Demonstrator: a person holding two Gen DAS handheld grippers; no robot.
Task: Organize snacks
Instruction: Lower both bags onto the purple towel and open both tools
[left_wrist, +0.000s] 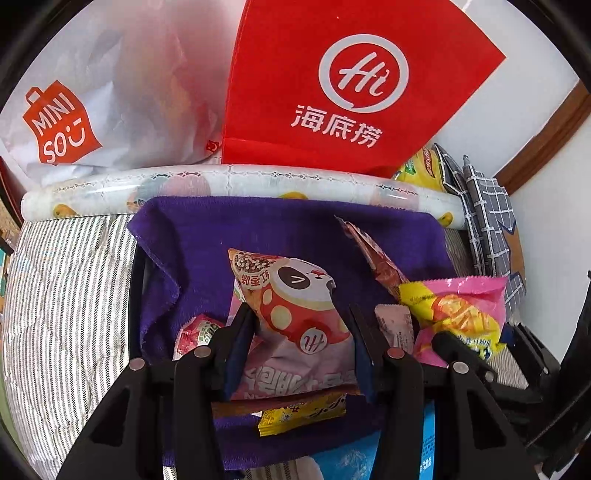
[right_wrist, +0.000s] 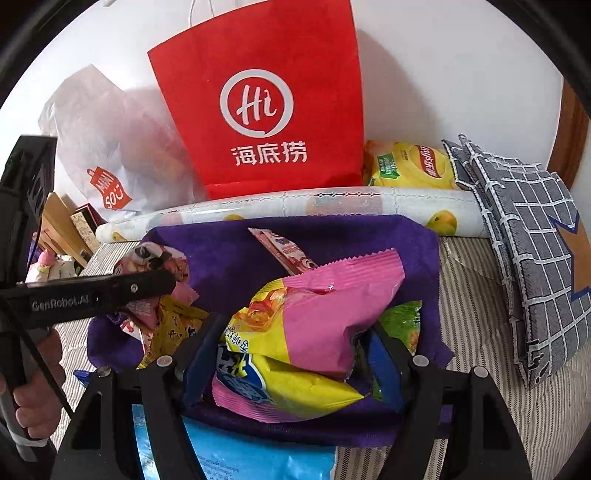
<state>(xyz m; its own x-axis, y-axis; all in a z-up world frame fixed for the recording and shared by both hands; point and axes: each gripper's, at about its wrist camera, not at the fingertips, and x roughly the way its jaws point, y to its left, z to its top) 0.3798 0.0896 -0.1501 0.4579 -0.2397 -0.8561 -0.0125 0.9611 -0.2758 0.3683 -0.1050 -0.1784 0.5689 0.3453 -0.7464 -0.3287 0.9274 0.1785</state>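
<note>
A purple cloth (left_wrist: 221, 236) lines a box holding several snack packets. My left gripper (left_wrist: 301, 321) is shut on a pink and white panda packet (left_wrist: 295, 310). My right gripper (right_wrist: 291, 332) is shut on a pink and yellow packet (right_wrist: 314, 321), which also shows in the left wrist view (left_wrist: 458, 306). The left gripper's finger (right_wrist: 122, 288) reaches in from the left in the right wrist view. A slim red packet (left_wrist: 373, 254) leans against the cloth at the back. Small yellow (left_wrist: 299, 413) and pink (left_wrist: 195, 332) packets lie low in the box.
A red paper bag (right_wrist: 266, 103) and a white Miniso bag (left_wrist: 92, 92) stand behind a patterned roll (right_wrist: 332, 203). A yellow tea pack (right_wrist: 410, 166) and a grey checked pouch (right_wrist: 532, 229) lie to the right. A blue packet (right_wrist: 240, 458) lies in front. Striped bedding (left_wrist: 62, 295) surrounds the box.
</note>
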